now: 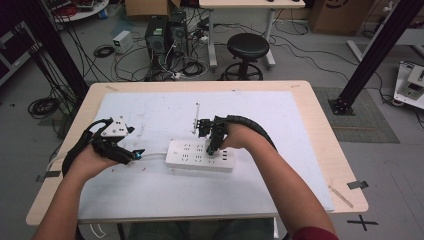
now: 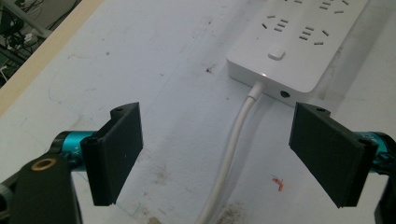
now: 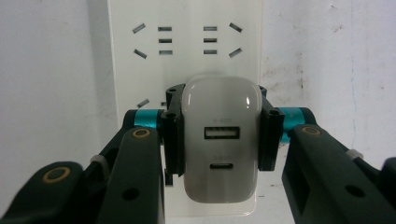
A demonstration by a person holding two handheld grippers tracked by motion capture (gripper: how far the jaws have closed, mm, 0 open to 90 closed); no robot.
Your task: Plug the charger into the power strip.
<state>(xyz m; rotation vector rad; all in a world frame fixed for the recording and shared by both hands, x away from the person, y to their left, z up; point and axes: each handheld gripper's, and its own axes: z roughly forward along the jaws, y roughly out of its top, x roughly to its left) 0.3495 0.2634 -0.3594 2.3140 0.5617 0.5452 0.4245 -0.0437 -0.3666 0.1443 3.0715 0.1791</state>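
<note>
Lab room with cables all over the grey floor, a black round stool (image 1: 247,47) behind the table and a couple of PC towers (image 1: 166,32) next to it. The wooden table (image 1: 320,130) has a white mat (image 1: 150,190) covering most of its top, a bit scuffed and stained.

In the middle of the mat lies a white power strip (image 1: 200,156), long side running left to right, with its white cord (image 2: 231,154) coming off the left end. The right gripper (image 1: 212,148) points down at the strip and is clamped on a white USB charger (image 3: 222,144). In the right gripper view you can see both jaws pressed against the charger's 2 sides, and the face with its 2 ports, 1 USB-A and 1 USB-C, looks straight at the camera. The charger sits over the strip, right by a row of sockets; can't tell if the prongs are in.

The left gripper (image 1: 136,154) is at the strip's left end, just above the mat, jaws spread wide and holding nothing. The cord runs between them without touching either.
</note>
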